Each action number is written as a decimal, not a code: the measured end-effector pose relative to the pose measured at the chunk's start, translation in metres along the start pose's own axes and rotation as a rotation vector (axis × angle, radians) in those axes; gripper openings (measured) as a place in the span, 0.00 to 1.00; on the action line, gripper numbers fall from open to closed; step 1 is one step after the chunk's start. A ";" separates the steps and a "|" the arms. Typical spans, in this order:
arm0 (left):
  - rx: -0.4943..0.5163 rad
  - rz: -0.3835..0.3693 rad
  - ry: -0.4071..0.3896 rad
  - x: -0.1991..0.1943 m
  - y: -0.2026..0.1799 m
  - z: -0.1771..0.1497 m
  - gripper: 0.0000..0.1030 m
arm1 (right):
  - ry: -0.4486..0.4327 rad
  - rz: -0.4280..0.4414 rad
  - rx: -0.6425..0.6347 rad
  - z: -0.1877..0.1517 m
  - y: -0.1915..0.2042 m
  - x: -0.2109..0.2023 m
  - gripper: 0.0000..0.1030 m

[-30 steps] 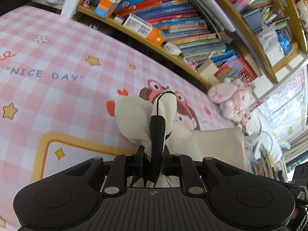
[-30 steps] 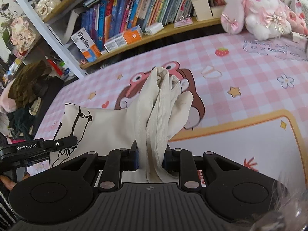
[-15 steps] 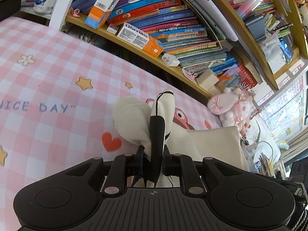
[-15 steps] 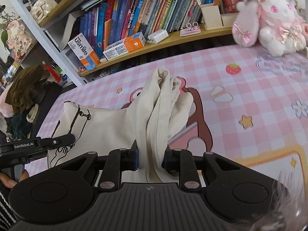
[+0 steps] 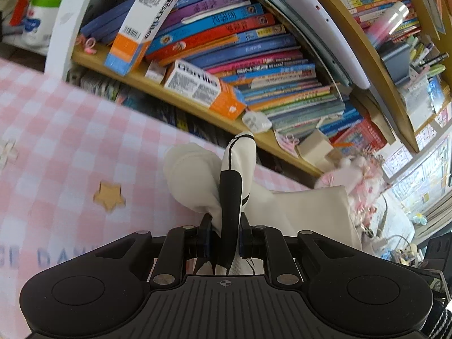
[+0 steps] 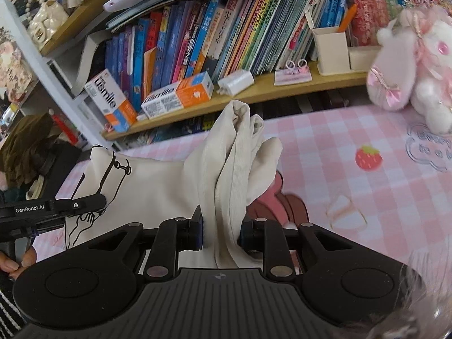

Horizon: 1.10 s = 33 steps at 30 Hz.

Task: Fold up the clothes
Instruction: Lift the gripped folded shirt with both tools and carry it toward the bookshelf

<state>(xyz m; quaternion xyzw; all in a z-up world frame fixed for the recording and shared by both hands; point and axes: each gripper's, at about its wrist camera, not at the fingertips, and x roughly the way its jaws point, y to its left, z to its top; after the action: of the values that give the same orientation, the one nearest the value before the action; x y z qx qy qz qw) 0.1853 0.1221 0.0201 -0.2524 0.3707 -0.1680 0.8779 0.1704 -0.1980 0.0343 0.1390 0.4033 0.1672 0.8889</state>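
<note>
Behind the cream garment [image 6: 169, 186] — "usmile" boxes [image 6: 110, 99] on the shelf [image 6: 254, 93].

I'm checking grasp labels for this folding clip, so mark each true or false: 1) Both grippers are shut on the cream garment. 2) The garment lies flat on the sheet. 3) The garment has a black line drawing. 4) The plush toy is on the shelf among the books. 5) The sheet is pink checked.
1) True: left gripper and right gripper each pinch the garment.
2) False: bunched corners stand up from both grippers.
3) True.
4) False: the plush toy sits on the sheet.
5) True.
</note>
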 end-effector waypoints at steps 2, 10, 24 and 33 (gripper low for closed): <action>-0.005 0.005 -0.012 0.008 0.004 0.010 0.15 | -0.008 -0.001 -0.004 0.008 -0.001 0.009 0.20; 0.007 0.011 -0.045 0.039 0.015 0.039 0.15 | -0.042 -0.004 -0.021 0.041 -0.005 0.046 0.20; 0.067 0.022 -0.072 0.073 0.028 0.056 0.15 | -0.057 -0.031 -0.051 0.061 -0.012 0.088 0.20; 0.044 0.050 -0.050 0.083 0.042 0.052 0.21 | -0.035 -0.055 -0.024 0.053 -0.023 0.103 0.24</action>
<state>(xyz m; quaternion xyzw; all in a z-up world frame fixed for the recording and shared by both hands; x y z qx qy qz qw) 0.2836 0.1324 -0.0197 -0.2280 0.3509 -0.1478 0.8961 0.2788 -0.1829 -0.0098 0.1202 0.3892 0.1452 0.9017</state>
